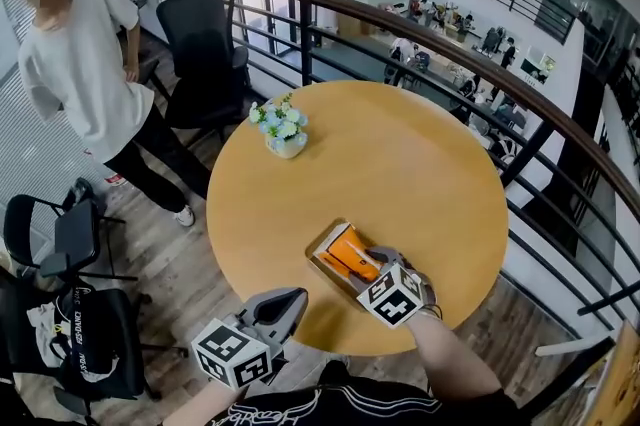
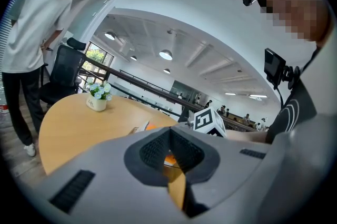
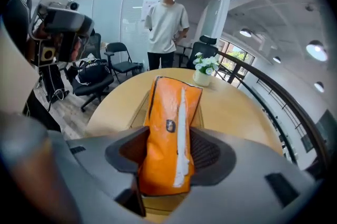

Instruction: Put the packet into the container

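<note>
An orange packet (image 1: 349,257) with a white seam stands between the pads of my right gripper (image 1: 377,266), which is shut on it. In the right gripper view the packet (image 3: 168,128) fills the gap between the pads, and the right gripper (image 3: 167,153) holds it just over the shallow wooden container (image 3: 138,109). The container (image 1: 318,247) lies on the round wooden table (image 1: 400,164) near its front edge. My left gripper (image 1: 284,300) hangs at the table's front edge, left of the container, with its jaws together and nothing in them. In its own view the left gripper (image 2: 169,150) points across the table.
A small pot of flowers (image 1: 284,130) stands at the table's far left. A person in a white shirt (image 1: 85,74) stands to the left beside black office chairs (image 1: 205,44). A dark railing (image 1: 520,114) curves round the table's far and right sides.
</note>
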The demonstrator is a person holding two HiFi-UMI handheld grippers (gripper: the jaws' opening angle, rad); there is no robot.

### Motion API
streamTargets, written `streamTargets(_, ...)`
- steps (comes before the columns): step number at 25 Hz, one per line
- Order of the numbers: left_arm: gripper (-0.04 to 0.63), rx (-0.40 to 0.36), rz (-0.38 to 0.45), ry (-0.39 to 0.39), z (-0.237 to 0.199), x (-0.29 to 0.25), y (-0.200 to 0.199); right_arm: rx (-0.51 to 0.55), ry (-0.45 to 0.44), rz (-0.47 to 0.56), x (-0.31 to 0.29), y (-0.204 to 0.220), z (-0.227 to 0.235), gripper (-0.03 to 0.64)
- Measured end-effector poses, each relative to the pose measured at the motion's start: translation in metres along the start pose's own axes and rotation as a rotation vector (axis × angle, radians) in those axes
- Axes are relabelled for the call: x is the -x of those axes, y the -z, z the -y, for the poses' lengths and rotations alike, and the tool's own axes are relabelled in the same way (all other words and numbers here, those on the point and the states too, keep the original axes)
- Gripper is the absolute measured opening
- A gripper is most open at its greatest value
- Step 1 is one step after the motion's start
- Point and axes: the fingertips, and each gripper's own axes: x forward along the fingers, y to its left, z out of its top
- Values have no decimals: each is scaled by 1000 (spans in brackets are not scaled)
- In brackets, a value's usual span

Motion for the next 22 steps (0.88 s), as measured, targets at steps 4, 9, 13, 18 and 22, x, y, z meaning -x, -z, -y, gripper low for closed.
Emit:
streamTargets(4,5,8,-2,-5,-5,3,4,29,-17,-100,-23,14,-3,225)
streamTargets(9,5,15,3,-2,-6,5,6,39,-43,-181,-43,28,-8,225)
streamTargets(13,5,25,8,-6,-7,6,7,76,-28,-220,-51,31,-6,225)
streamTargets(18,5,35,18,-17,-12,10,10,85,-54,-252,-56,30,-8,227)
streamTargets(22,5,44,33,-19,-13,14,9,89,-69,-256,-55,30,-7,233)
